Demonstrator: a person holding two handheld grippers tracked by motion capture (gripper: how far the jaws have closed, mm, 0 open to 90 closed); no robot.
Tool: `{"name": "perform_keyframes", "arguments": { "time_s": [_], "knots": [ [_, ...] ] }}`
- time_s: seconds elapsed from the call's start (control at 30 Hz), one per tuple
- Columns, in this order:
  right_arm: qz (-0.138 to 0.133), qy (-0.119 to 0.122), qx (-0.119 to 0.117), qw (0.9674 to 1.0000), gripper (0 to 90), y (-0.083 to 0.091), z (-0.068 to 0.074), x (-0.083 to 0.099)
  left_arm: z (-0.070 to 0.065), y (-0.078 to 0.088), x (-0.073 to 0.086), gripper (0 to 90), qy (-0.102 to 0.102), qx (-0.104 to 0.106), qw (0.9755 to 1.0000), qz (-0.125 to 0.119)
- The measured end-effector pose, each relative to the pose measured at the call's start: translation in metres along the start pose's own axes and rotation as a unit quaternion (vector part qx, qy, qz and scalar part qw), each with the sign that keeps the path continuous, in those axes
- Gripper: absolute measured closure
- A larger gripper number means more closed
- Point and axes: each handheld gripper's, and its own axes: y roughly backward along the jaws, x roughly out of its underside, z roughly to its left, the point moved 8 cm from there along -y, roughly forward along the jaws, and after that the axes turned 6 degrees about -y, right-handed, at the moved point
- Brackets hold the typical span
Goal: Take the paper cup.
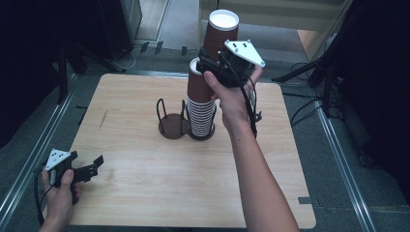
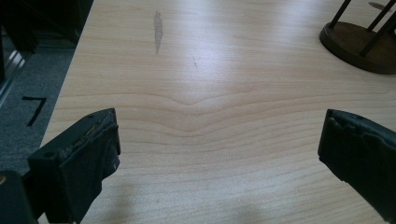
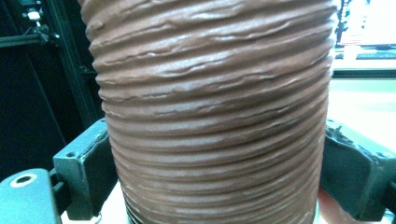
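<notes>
**Right gripper lifts a ribbed brown cup above the stack**

Nearest the person, the left gripper (image 1: pixel 92 166) rests low over the front left corner of the wooden bench (image 1: pixel 145 193), held in the left hand (image 1: pixel 60 193). Its fingers (image 2: pixel 86 158) are spread wide with nothing between them; in the left gripper view only bare wood grain lies in the gap, with a short dark scuff mark (image 2: pixel 158 30) farther off and the edge of the dark round base of the cup holder (image 2: pixel 359 46) at the upper right.

Farther in, near the middle of the bench, that cup holder (image 1: pixel 170 126) stands with thin black upright rods. Touching it on its right is a tall stack of paper cups (image 1: pixel 200 113), white rims layered at the bottom and brown wall at the top.

Above and just behind the stack, the right gripper (image 1: pixel 212 65) is raised in the right hand (image 1: pixel 232 96) and pinches a single brown paper cup (image 1: pixel 220 36) around its lower wall. The cup is upright, slightly tilted, with a white inside and rim, clear of the bench.

The right gripper view gives what the high view cannot: the cup (image 3: pixel 215 112) wall is brown with close horizontal ripples, and a black finger (image 3: pixel 88 172) presses on each side of it. The high view alone shows the cup's open white mouth and its place over the stack.
</notes>
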Motion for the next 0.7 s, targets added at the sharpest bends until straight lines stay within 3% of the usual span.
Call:
{"name": "perform_keyframes", "arguments": {
  "time_s": [0.47,0.7],
  "knots": [
    [-0.012,-0.004,0.027,0.9996,9.2,0.012,-0.029,-0.004,0.0,0.001,-0.001,0.0,0.001,-0.005,0.9999,-0.013],
    [-0.003,0.0,0.041,0.9992,9.2,0.019,-0.041,0.004,-0.004,0.002,-0.002,0.0,-0.012,-0.004,0.9998,-0.015]
  ]
}}
